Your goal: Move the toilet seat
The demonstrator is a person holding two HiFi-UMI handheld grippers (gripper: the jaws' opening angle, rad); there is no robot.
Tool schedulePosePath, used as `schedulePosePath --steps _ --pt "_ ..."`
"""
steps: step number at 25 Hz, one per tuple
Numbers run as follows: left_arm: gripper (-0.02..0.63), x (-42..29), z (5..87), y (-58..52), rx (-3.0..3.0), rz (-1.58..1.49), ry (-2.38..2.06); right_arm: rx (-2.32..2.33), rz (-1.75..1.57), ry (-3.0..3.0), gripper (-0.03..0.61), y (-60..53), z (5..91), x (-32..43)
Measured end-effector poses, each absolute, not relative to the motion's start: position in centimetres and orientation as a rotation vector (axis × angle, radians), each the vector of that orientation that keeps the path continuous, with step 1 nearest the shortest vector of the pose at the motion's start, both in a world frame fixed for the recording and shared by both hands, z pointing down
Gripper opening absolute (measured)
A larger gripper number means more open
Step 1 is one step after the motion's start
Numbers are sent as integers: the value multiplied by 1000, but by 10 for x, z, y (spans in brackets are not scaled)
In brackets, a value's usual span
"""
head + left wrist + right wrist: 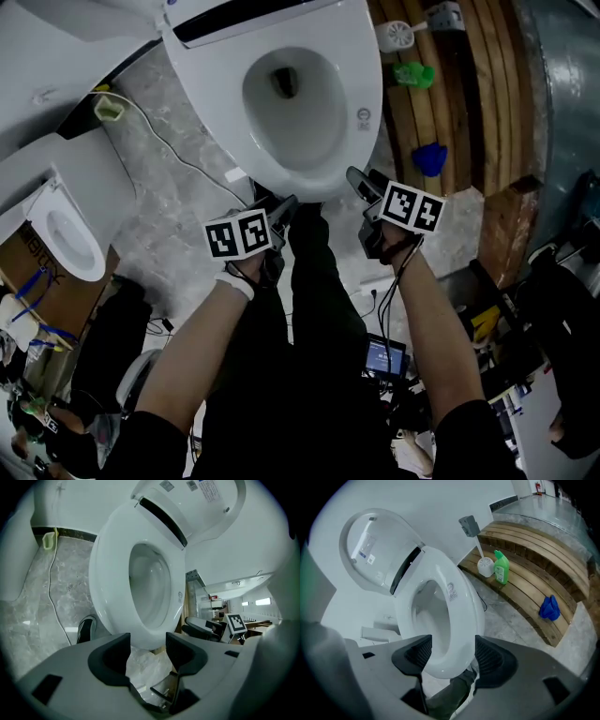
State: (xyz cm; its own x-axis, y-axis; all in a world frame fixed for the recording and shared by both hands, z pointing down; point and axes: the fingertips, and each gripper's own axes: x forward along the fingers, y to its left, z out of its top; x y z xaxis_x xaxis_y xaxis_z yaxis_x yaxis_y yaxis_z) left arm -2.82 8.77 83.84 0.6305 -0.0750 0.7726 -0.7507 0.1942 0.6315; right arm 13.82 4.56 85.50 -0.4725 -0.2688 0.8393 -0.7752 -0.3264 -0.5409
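Marble flooring [159, 206], grey-veined, meets slatted wooden decking [469, 84] beside the white oval toilet seat [354, 66]; left gripper [284, 211] and right gripper [359, 183] fingers gape, empty.

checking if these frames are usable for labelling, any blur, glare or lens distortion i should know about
Head view: sharp, the toilet seat evenly lit without glare, but the lower half round the person's legs is dark. Left gripper view: heavy fisheye, black corners, the seat's rim bulging. Right gripper view: the same fisheye bows the wooden platform; no motion blur.
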Motion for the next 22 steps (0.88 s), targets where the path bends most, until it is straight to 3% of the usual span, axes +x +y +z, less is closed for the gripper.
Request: schedulePosePath --steps 5,22 --pt "250 -17 853 101 1293 551 -758 1364 1906 -1514 290 66 872 135" --pt "251 -11 860 120 1291 479 -687 1414 1831 -1428 316 60 922 116"
